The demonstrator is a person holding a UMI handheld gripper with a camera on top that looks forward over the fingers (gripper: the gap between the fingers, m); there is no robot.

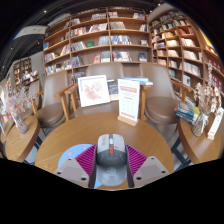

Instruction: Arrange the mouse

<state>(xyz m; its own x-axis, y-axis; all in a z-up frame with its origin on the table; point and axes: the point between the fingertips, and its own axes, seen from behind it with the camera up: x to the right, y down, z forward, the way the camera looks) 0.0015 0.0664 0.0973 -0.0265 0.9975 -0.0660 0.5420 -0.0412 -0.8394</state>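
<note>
Gripper (111, 166) clamped on grey mouse (112, 150), both pink pads (87, 158) pressing its sides, mouse held just over round wooden table (70, 135). Beyond: upright sign stands (129, 98), chairs (161, 105), bookshelves (100, 38). Risk: smooth curved shell slipping from pads, dropping or landing skewed on release.

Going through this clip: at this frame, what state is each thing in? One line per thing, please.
gripper: fingers closed against a mouse, pads on both its sides.
mouse: grey, held between the fingers above the table.
round table: wooden, bare ahead of the fingers.
display cards: standing upright at the table's far edge.
chairs: empty, pushed near the table.
bookshelves: full of books.
</note>
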